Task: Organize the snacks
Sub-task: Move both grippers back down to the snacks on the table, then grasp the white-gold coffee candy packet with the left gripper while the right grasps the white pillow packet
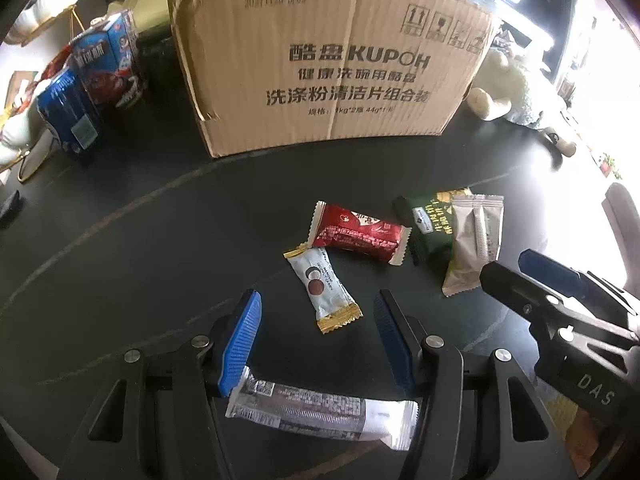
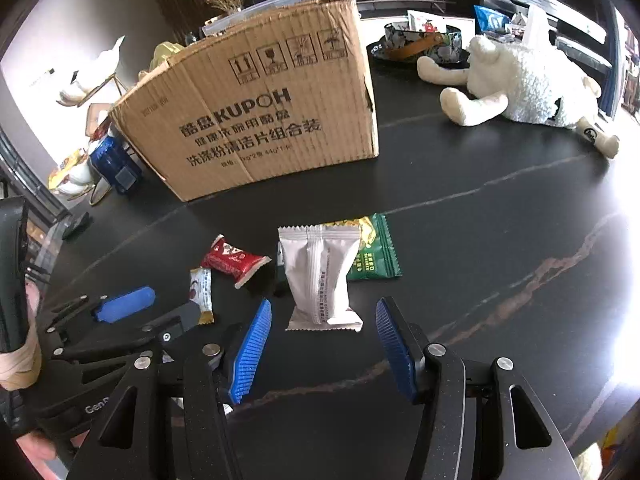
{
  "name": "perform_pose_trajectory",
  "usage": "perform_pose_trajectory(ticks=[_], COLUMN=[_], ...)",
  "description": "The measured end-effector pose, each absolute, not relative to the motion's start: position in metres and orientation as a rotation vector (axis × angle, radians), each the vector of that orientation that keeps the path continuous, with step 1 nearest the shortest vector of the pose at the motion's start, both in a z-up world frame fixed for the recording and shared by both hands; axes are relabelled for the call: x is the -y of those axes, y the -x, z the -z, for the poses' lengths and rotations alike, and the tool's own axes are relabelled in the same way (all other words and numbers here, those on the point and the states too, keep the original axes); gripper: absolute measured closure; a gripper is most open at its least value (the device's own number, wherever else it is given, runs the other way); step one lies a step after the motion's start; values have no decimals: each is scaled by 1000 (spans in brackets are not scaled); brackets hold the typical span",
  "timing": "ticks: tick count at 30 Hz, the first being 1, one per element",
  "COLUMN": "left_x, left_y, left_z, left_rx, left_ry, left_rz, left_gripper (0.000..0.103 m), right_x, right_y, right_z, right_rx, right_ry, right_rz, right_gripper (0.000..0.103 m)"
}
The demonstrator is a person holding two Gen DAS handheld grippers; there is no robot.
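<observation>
Left wrist view: left gripper (image 1: 316, 312), spread wide, brackets the white candy (image 1: 322, 288); right gripper (image 2: 324, 312), likewise empty, faces the silver pouch (image 2: 320, 276). Snacks lie before the cardboard box (image 1: 328, 64) on the worktop (image 1: 140, 240).

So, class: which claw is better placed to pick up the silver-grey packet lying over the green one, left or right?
Right. The right claw is open with the silver-grey packet straight ahead between its tips. The left claw is open in front of the white candy.
</observation>
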State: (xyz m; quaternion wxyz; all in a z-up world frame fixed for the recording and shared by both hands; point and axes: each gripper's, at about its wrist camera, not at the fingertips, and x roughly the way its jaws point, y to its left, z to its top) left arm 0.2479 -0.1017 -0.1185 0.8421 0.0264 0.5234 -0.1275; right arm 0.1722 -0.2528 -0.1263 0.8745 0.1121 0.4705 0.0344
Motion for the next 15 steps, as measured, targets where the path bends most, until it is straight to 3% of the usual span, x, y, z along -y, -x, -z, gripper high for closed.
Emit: perform_pose_trajectory(ticks=[6, 15], left_x=[103, 108], left_y=[-257, -265], left_z=[127, 133], left_rx=[-1130, -1121], left_ry=[-34, -57], left_rz=[285, 290], left_gripper=[48, 65], right_x=[248, 249], right_y=[-180, -191], right_z=[132, 144], right_rx=[-991, -1021], right_ry=[-219, -224], right_rz=[-75, -72], right_gripper=[47, 47])
